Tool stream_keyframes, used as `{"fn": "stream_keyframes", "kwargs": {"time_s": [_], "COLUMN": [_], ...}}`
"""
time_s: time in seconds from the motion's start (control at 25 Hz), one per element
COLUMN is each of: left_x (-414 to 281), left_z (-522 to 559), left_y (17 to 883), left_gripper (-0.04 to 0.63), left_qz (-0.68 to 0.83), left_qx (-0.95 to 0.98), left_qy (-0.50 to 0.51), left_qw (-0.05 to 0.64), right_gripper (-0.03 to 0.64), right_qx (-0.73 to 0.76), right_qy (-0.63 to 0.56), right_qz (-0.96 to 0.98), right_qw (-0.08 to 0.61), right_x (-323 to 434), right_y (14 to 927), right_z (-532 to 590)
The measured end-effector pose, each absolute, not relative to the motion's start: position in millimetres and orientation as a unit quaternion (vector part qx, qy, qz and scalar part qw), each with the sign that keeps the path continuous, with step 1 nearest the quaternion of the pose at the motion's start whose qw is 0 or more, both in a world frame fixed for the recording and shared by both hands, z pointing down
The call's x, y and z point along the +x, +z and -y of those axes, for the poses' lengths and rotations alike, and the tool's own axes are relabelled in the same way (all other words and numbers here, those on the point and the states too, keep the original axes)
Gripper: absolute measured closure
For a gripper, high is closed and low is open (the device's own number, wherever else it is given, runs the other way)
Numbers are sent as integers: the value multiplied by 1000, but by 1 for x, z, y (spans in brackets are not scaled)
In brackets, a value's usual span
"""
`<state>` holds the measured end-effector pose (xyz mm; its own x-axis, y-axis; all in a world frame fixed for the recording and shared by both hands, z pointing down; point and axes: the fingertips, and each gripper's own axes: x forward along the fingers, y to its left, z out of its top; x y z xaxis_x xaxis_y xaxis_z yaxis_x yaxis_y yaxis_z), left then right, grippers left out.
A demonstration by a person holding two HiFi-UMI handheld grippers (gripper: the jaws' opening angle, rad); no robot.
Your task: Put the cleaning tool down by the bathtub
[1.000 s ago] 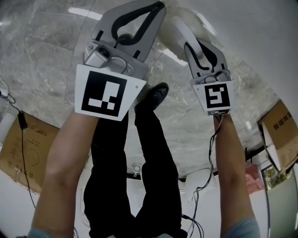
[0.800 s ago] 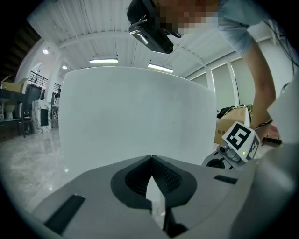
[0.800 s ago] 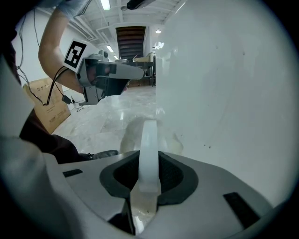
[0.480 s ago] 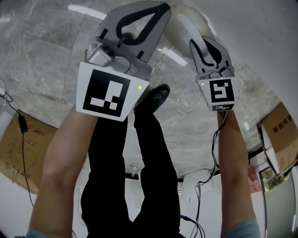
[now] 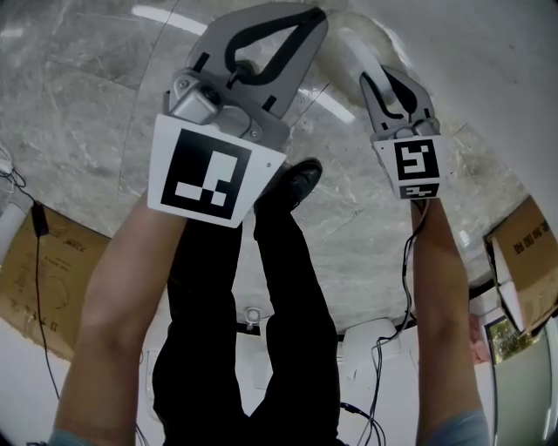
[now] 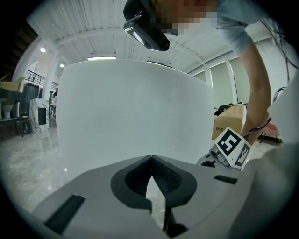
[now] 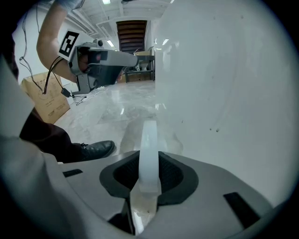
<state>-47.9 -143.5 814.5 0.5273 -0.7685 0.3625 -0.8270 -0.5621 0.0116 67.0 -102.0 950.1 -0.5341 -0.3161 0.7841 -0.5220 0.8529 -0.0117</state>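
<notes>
The right gripper [image 7: 149, 159] is clenched on the cleaning tool [image 7: 149, 137]; its two dark pads press the pale, see-through handle from left and right, and the handle stands on edge in the middle of the jaws; from there it runs straight out past the fingertips, away from the gripper and down towards the marble floor [image 7: 110, 109]; whether its far end touches the floor cannot be told. The bathtub [image 7: 224, 84] is just to the right of the tool, its white curved wall filling the right half of the right gripper view; the tool lies close beside that wall, near its foot. In the head view the handle shows as a white bar beyond the right gripper's jaws, at the far side of the scene, just right of the left gripper [image 5: 296, 22].

The left gripper is closed with nothing in it; its fingertips meet in a point and only a thin slit shows lower down between the pads; it faces the broad white side of the bathtub, and the right gripper's marker cube [image 6: 232, 146] shows low at its right.

A black shoe [image 5: 292, 179] stands on the floor near the two grippers, to the left of the tool; black trousers [image 5: 261, 331] lead back from it; a cardboard box [image 5: 44, 270] lies at the left and another cardboard box [image 5: 523, 253] at the right.
</notes>
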Motion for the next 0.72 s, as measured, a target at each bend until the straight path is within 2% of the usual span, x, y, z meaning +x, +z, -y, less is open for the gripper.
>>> {"fn": "stream_keyframes", "kwargs": {"time_s": [0.72], "left_x": [-50], "left_z": [141], "left_y": [818], "left_gripper": [580], "left_qz": [450], "left_qx": [873], "left_qy": [165], "left_qw": [92], "right_gripper": [489], "right_qx": [250], "right_qy": [117], "right_qz": [859], "right_qw": [431], "right_x": [60], "right_y": [972], "right_z": [114]}}
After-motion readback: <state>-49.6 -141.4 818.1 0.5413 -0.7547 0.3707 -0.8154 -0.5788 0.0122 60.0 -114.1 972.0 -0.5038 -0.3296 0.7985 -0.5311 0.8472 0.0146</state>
